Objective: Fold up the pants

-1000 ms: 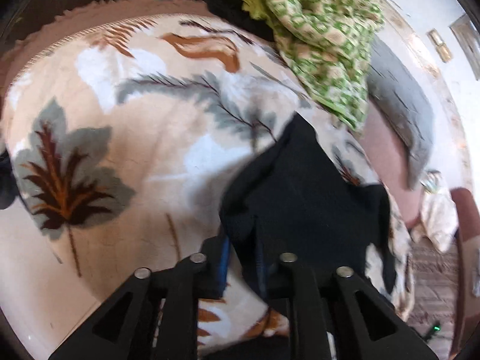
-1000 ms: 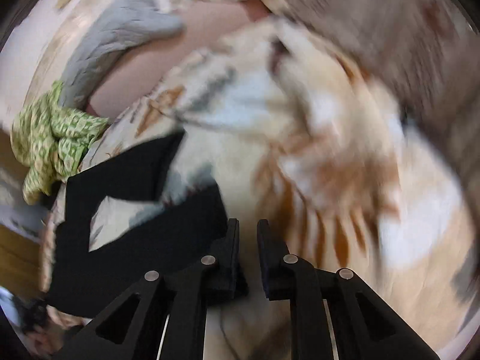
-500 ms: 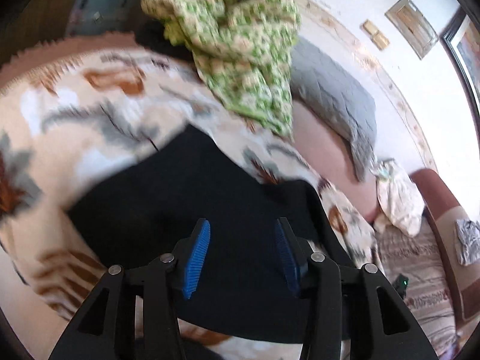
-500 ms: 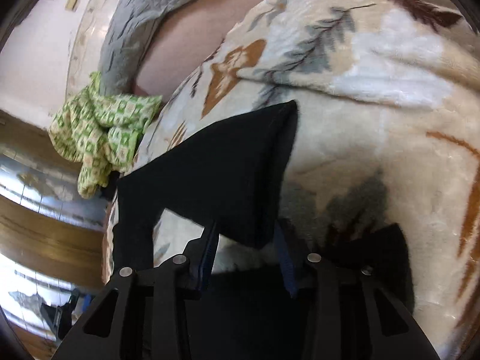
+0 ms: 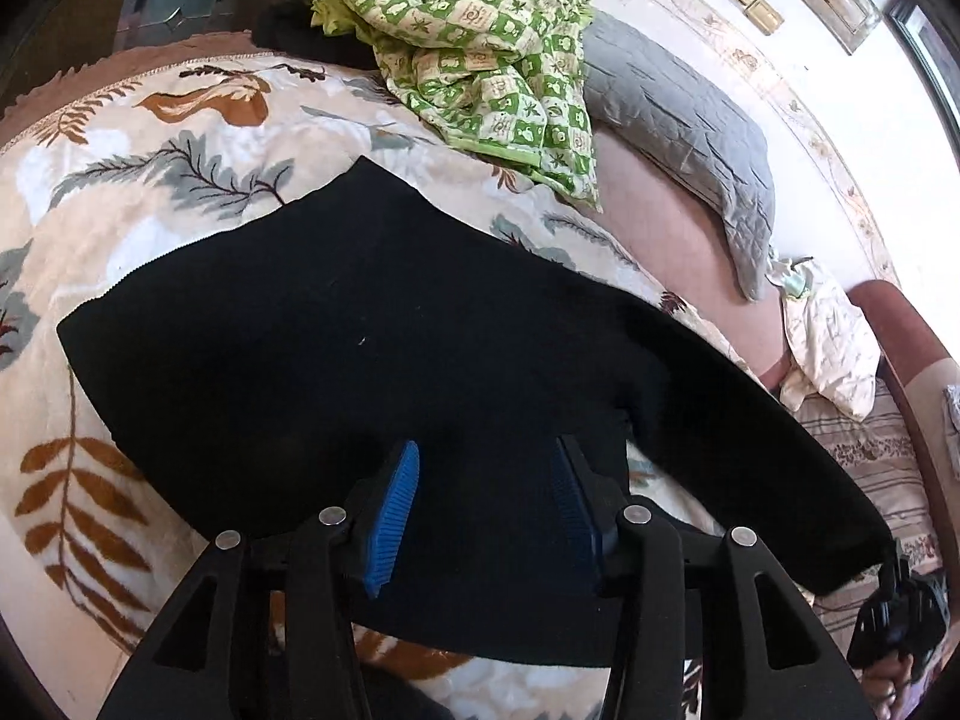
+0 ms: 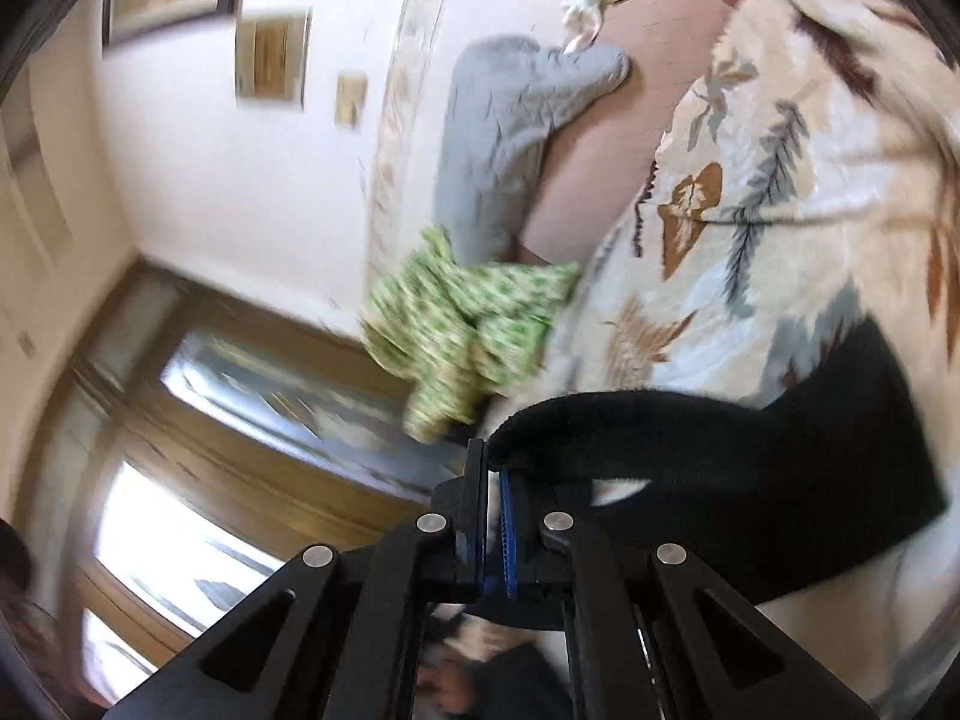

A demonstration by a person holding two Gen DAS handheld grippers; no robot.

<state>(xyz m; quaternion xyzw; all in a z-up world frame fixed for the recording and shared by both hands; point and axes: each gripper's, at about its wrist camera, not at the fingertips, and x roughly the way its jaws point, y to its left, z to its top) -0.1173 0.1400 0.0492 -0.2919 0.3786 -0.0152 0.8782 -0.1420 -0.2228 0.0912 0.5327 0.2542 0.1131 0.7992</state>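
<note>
Since a second ago the black pants (image 5: 372,324) have gone from a bunched heap beside the left gripper (image 5: 480,498) to a broad spread across the leaf-patterned blanket (image 5: 180,180) on the bed. That gripper's jaws opened wider early in that second and now stand partly open above the dark cloth, blue pads (image 5: 393,504) apart, pressing on nothing. The right gripper (image 6: 493,516) has swung toward the wall; its jaws have just closed and pinch a folded edge of the pants (image 6: 690,438), lifted off the blanket (image 6: 780,192). A green checked quilt (image 5: 480,42) and a grey pillow (image 5: 678,120) lie beyond. No brand, label or writing can be read anywhere.
</note>
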